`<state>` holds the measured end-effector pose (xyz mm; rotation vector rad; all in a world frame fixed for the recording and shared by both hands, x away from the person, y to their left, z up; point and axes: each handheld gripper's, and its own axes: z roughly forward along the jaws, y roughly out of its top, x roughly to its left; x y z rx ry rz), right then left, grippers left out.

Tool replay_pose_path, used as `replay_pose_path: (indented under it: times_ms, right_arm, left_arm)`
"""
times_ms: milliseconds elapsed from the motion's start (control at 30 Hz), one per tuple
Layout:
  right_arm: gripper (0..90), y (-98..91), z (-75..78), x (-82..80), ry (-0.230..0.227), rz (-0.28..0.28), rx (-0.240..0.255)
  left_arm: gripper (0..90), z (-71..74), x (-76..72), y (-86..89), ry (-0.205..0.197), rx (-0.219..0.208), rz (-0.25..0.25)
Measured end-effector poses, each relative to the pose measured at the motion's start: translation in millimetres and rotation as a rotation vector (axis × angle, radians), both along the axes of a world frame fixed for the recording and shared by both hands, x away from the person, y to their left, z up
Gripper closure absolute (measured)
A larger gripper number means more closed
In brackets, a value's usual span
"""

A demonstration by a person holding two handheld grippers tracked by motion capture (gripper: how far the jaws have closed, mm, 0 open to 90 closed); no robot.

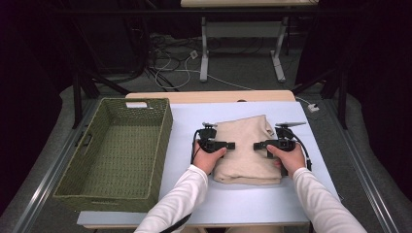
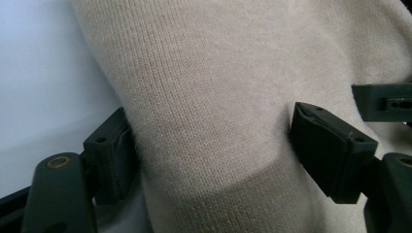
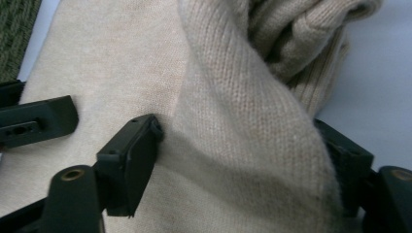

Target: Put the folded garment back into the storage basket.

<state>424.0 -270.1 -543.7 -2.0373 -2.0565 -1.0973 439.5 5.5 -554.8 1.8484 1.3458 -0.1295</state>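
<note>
Since the sweater (image 1: 246, 148) is folded into a thick beige bundle lying on the pale table (image 1: 194, 194), right of the wicker basket (image 1: 116, 145), it makes sense that each hand takes one side of it instead of one hand trying to lift the whole lump. The left gripper (image 1: 228, 145) sits at the bundle's left edge and the right gripper (image 1: 259, 144) at its right edge, tips pointing in toward each other. In the left gripper view a fat fold of knit bulges up between the jaws, and both pads press into it, so that one is clamped on the sweater. Same in the right gripper view: a thick roll of knit is pinched between the two pads, cloth puckering around them, so it's gripping too. Grabbing a bunched fold like that probably keeps the layers from sliding apart. The basket is open and sits just beside the sweater, so my guess is the bundle is headed there. Main risk I see is the loose end at the far right corner flopping open.
</note>
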Motion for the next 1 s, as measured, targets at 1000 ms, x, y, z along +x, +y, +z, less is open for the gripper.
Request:
replay_pose_path:
  times_ms: [1000]
  right_arm:
    - [63.3, 5.7, 5.4, -6.4, 0.015, -0.097, 0.055]
  left_arm:
    - [43.9, 4.5, -2.3, -1.9, 0.032, -0.018, 0.029]
